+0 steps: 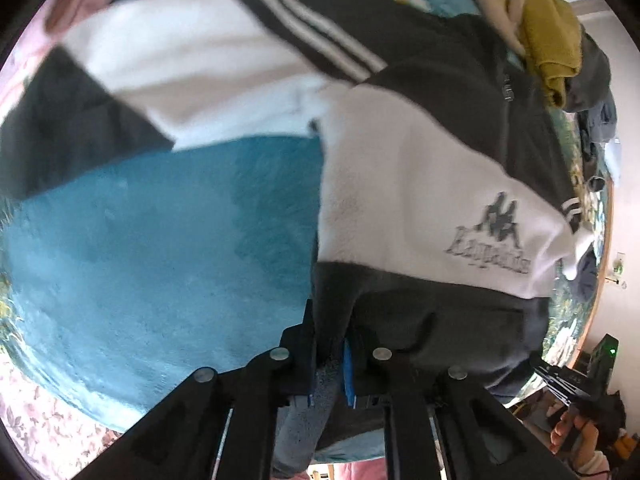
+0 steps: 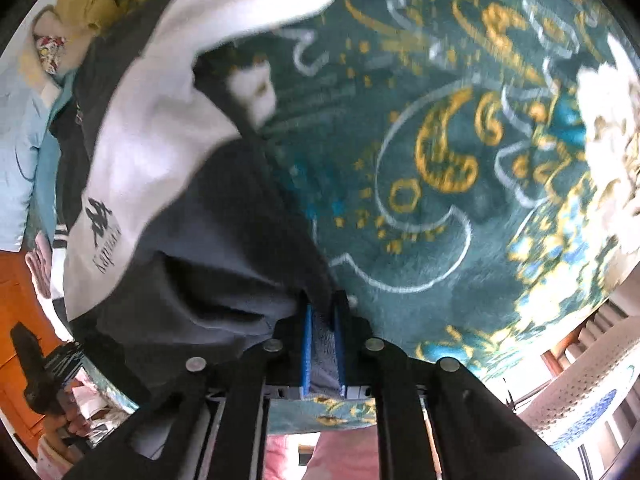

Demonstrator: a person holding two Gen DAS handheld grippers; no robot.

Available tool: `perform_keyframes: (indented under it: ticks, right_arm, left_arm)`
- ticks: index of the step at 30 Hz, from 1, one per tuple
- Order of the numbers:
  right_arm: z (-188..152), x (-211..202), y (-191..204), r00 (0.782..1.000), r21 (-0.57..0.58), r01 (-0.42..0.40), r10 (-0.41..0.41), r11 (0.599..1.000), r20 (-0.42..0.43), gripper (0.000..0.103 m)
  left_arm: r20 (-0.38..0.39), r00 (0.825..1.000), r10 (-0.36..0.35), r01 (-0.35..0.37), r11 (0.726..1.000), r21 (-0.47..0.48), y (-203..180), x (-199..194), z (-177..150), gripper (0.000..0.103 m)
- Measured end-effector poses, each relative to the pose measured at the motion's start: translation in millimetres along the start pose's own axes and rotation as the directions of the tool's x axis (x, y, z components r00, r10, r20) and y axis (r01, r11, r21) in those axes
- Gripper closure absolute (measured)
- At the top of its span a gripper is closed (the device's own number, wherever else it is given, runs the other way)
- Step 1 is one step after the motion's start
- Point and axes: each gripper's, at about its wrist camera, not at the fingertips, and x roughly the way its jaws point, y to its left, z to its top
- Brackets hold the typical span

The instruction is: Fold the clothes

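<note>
Both grippers are clamped on the dark hem of the black-and-white jacket (image 1: pixel 400 184): the left gripper (image 1: pixel 329 354) has a fold of dark fabric pinched between its blue pads, and the right gripper (image 2: pixel 322 336) likewise has dark cloth pressed between its pads, neither standing open. They seem to hold the two bottom corners so the garment can be stretched flat and drawn over itself, a sensible start to a fold. Largest under everything is the teal blanket (image 1: pixel 160 240) covering the bed, and the jacket lies spread across it from the near edge toward the far side, chest panel up, one sleeve (image 1: pixel 160 56) stretched out toward the blanket's left side. Beyond it, at the far right corner, a heap of other clothes (image 1: pixel 548 40) waits, a mustard piece on top, probably set aside to keep the working area free. The left wrist view shows the outstretched sleeve with its white stripes, the printed logo (image 1: pixel 494 240) on the white panel and plain teal beside the jacket. The right wrist view instead shows the blanket's gold and white ornament (image 2: pixel 444 152) on the side free of the garment, and the jacket's right half lifted and rumpled above the grip, which the left wrist view does not give.
</note>
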Motion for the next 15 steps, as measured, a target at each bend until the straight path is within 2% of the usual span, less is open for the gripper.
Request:
perform_keyframes:
  ticks: [1,2,3,6,9,10,13,14,15]
  right_arm:
    - [2,-9,-5,0.999,0.017,-0.028,0.027,0.999,0.029,0.074]
    - [6,-20,-11,0.996,0.04,-0.063,0.061,0.997,0.063,0.059]
    - [11,-33,-21,0.99,0.067,-0.103,0.095,0.992,0.109,0.055]
    - [36,-77,-61,0.946,0.151,-0.225,0.179,0.963,0.269,0.049]
    - [78,-111,-117,0.892,0.257,-0.321,0.2,0.911,0.406,0.043]
    - [91,-114,-134,0.879,0.296,-0.35,0.202,0.889,0.431,0.043]
    - [130,-124,-185,0.84,0.402,-0.434,0.2,0.806,0.505,0.04]
    - [143,-127,-202,0.826,0.434,-0.461,0.196,0.774,0.529,0.034]
    - [155,-125,-212,0.821,0.453,-0.477,0.198,0.753,0.536,0.03]
  left_arm:
    - [0.012,1.0,0.006,-0.006,1.0,-0.01,-2,-9,2,0.067]
    - [0.034,0.999,0.002,-0.001,0.999,-0.034,-4,-22,4,0.062]
    - [0.059,0.998,-0.013,0.016,0.998,-0.059,-5,-34,6,0.059]
    - [0.162,0.986,-0.035,0.06,0.987,-0.151,-21,-81,29,0.043]
    - [0.283,0.958,-0.057,0.131,0.959,-0.25,-22,-129,35,0.034]
    - [0.325,0.943,-0.074,0.174,0.941,-0.292,-23,-147,34,0.03]
    - [0.407,0.909,-0.091,0.256,0.892,-0.372,-36,-172,29,0.029]
    - [0.428,0.899,-0.089,0.274,0.879,-0.391,-38,-182,20,0.029]
    - [0.448,0.89,-0.086,0.29,0.865,-0.409,-40,-192,11,0.029]
